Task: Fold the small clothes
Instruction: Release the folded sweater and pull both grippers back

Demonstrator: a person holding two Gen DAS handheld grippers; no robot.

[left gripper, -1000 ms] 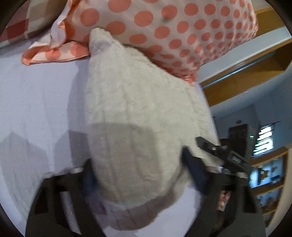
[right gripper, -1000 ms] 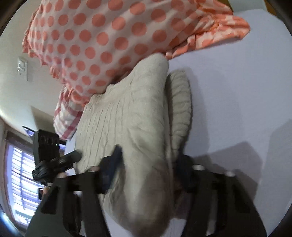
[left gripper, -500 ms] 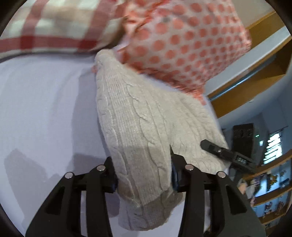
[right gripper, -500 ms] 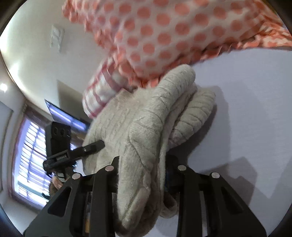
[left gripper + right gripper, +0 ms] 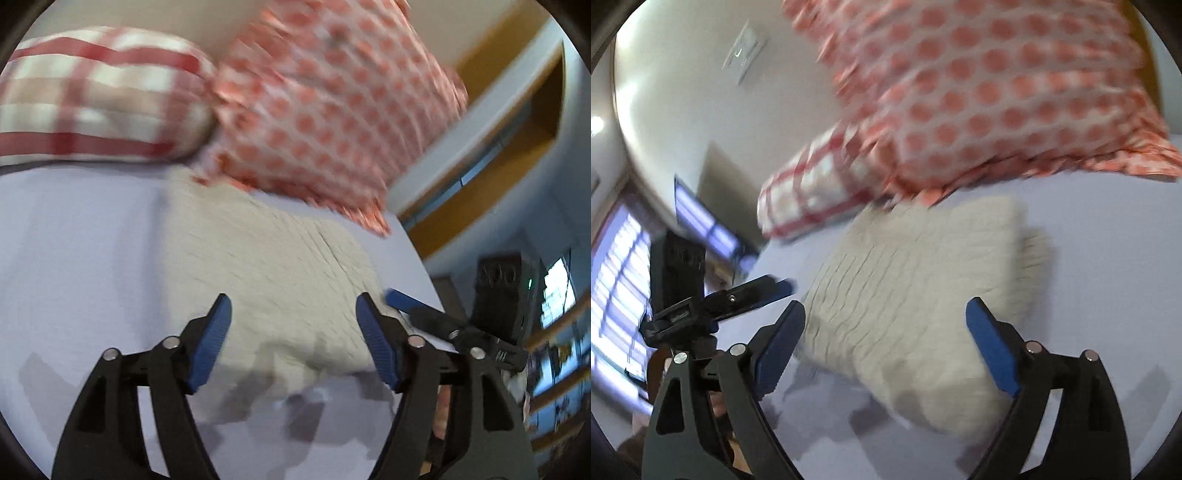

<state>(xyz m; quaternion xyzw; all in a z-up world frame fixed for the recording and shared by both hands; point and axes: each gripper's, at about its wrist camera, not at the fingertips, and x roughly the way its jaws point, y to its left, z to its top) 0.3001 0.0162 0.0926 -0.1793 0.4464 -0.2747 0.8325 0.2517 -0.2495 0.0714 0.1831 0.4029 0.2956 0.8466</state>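
Note:
A cream cable-knit garment (image 5: 273, 273) lies folded flat on the pale lilac bed sheet (image 5: 81, 266). It also shows in the right wrist view (image 5: 923, 295). My left gripper (image 5: 293, 317) is open and empty, raised just over the garment's near edge. My right gripper (image 5: 886, 317) is open and empty, over the garment's near edge from the other side. The right gripper's blue pad shows in the left wrist view (image 5: 399, 295), and the left gripper shows in the right wrist view (image 5: 738, 295). Both views are blurred by motion.
An orange polka-dot pillow (image 5: 332, 110) and a red checked pillow (image 5: 96, 99) lie just beyond the garment. The bed edge (image 5: 417, 258) drops off at the right, with wooden shelving (image 5: 498, 147) and a window (image 5: 617, 295) beyond.
Both grippers were shut on the knit garment and holding it up; both have opened and drawn back, and the garment now lies folded flat on the sheet.

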